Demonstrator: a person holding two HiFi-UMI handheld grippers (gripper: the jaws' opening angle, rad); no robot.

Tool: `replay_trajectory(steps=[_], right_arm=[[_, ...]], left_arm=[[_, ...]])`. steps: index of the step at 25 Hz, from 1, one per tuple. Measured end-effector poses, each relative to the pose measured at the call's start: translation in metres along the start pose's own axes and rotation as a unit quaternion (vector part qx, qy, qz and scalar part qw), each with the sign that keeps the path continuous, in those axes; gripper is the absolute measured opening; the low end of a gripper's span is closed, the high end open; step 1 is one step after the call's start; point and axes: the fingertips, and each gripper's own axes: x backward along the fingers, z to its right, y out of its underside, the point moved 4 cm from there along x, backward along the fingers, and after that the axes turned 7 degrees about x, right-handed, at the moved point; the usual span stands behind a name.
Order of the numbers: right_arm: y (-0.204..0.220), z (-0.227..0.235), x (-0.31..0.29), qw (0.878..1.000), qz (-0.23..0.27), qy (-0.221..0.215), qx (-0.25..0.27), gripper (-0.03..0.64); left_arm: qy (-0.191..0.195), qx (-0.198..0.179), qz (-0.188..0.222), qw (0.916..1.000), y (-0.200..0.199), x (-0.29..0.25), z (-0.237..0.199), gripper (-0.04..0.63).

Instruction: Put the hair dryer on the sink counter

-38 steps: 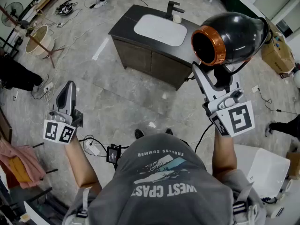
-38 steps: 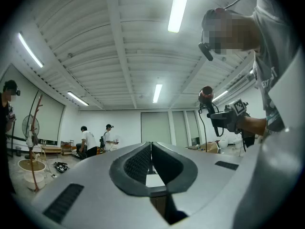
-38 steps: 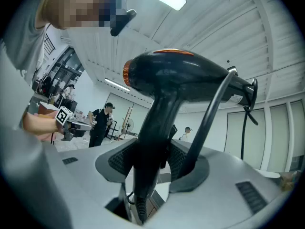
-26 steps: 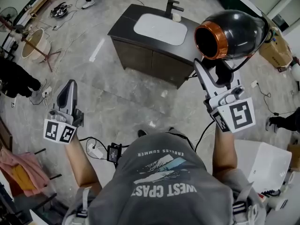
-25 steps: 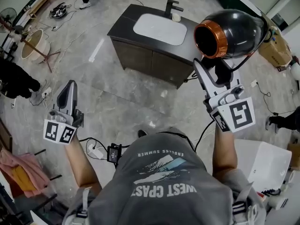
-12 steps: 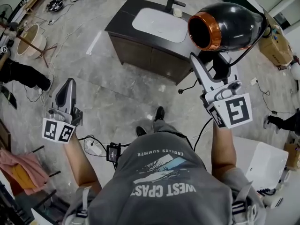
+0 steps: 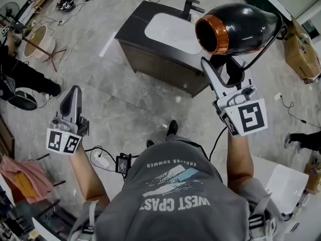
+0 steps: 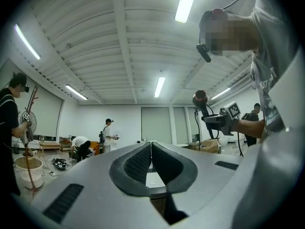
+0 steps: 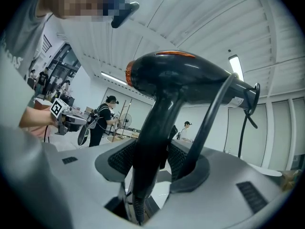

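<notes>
A black hair dryer [image 7: 235, 26] with an orange nozzle ring stands upright in the air at the right of the head view, its nozzle pointing left. My right gripper [image 7: 224, 69] is shut on its handle [image 9: 150, 137], and the black cord [image 9: 209, 123] runs down beside the jaws. The dark sink counter [image 7: 133, 31] with a white basin [image 7: 168, 26] and black faucet [image 7: 190, 6] stands on the floor ahead, just left of the dryer. My left gripper [image 7: 71, 92] hangs low at the left, shut and empty, its pads [image 8: 143, 161] touching.
Cables and a power strip [image 7: 100, 159] lie on the grey tiled floor. A person [image 7: 25, 77] stands at the far left beside a stand with a round bowl [image 7: 37, 39]. A cardboard box [image 7: 301, 49] sits at the right, a white fixture [image 7: 286, 187] at the lower right.
The person has stepped forward toward the sink, one foot now ahead. The hair dryer in the right gripper has drifted left, closer over the counter's right end. The left gripper has stayed put.
</notes>
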Motion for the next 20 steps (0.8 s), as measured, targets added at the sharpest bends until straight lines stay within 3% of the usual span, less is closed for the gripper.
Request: replay_trajectory(steps=[20], right_arm=[[0.049, 0.066, -0.065, 0.998, 0.013, -0.064, -0.001, 0.222]], left_arm=[[-0.064, -0.015, -0.011, 0.9977, 0.008, -0.061, 0.016, 0.020]])
